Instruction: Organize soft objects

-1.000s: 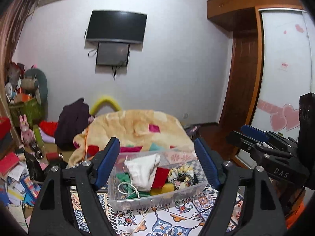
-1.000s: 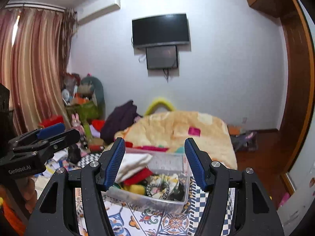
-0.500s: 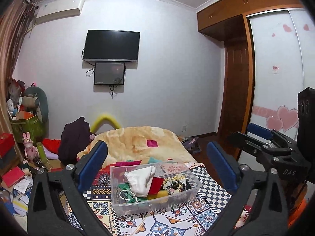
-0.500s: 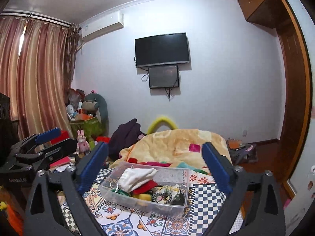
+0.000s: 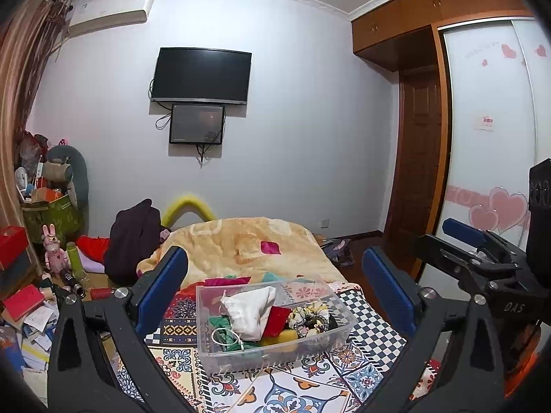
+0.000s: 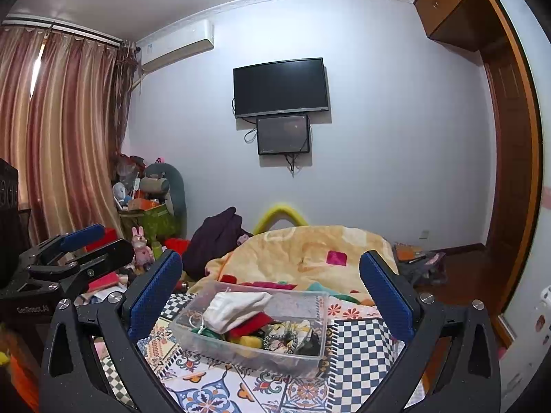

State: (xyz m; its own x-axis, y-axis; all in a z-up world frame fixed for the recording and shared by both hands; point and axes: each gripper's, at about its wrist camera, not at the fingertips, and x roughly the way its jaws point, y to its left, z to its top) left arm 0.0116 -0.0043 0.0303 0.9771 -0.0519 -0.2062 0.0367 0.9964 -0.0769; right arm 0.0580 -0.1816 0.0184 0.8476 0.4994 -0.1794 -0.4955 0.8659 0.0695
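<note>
Pale wall centre frame with black TV [image 5: 201, 75], air conditioner [image 6: 177, 45] upper left, striped curtains [image 6: 65, 134] left, wooden wardrobe [image 5: 413, 103] right.

- L wrist cam: looks fwd over clear bin [image 5: 275, 323], lower centre, near; other gripper at right edge.
- R wrist cam: same heading, bin [image 6: 251, 327] lower centre; other gripper at left edge.
- Shared: bin, blanket [image 5: 248, 244], wall TV [image 6: 280, 86].
</note>
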